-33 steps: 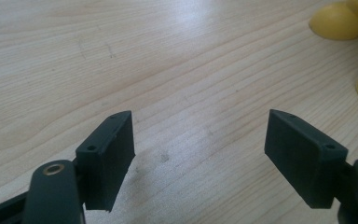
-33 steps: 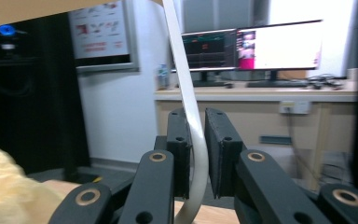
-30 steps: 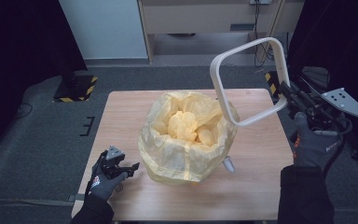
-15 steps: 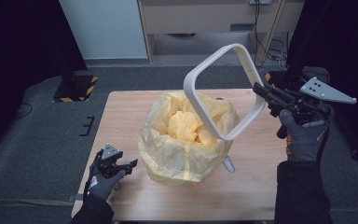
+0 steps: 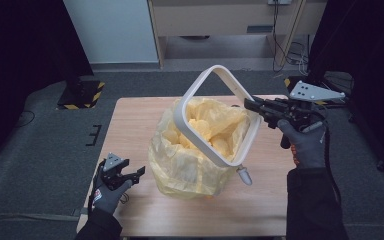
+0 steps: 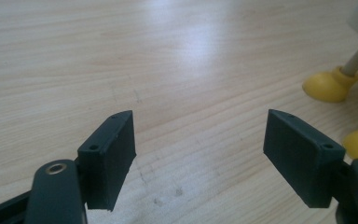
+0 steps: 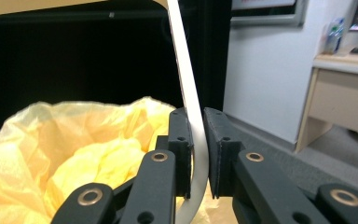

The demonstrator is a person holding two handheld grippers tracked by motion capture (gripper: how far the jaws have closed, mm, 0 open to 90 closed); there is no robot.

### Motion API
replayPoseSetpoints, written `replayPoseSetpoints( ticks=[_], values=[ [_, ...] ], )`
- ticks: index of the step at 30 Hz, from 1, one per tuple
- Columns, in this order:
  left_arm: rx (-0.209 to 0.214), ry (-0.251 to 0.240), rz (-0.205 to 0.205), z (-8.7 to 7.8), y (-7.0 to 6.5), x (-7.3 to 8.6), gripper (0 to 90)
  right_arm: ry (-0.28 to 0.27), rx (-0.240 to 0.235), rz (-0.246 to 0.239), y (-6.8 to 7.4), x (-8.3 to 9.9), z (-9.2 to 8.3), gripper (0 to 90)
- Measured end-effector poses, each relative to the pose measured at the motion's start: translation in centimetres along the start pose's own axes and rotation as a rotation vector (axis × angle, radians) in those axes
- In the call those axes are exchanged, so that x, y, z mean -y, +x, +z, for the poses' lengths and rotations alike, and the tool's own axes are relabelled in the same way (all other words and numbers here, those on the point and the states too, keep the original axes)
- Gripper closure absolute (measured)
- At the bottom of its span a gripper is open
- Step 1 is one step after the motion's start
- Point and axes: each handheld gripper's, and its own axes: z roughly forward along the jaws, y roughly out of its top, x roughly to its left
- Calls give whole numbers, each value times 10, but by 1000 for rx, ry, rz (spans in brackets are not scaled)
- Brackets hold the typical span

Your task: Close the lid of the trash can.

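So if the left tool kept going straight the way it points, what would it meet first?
Probably the bare wooden table: the open left tool angles down at it. The bin's yellow-bagged foot sits off to the side, likely out of line.

Between the left gripper [image 6: 200,158] jaws and ahead of them lies bare surface [image 6: 168,60]. To their right stand yellow feet [image 6: 328,86]. Below the right gripper [image 7: 198,140] jaws, the yellow bag [image 7: 74,154] blocks descent.
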Motion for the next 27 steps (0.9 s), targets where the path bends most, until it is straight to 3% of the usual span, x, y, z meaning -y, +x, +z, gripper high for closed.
replayPoseSetpoints(
  ticks=[3, 6, 14, 19, 27],
  values=[
    [-5, -24, -7, -3, 1, -1, 244, 42, 15, -21, 0, 2, 7, 820],
    [-9, -38, -9, -5, 1, -3, 244, 48, 24, -28, 0, 2, 10, 819],
    [-30, -167, -29, -20, -4, -14, 245, 85, 94, -97, 1, 5, 22, 812],
    [-36, -254, -53, -33, -6, -22, 245, 98, 106, -129, 2, 7, 30, 803],
    [-26, -351, -14, -55, -17, -45, 242, 107, 111, -141, 5, 14, 42, 783]
  ],
)
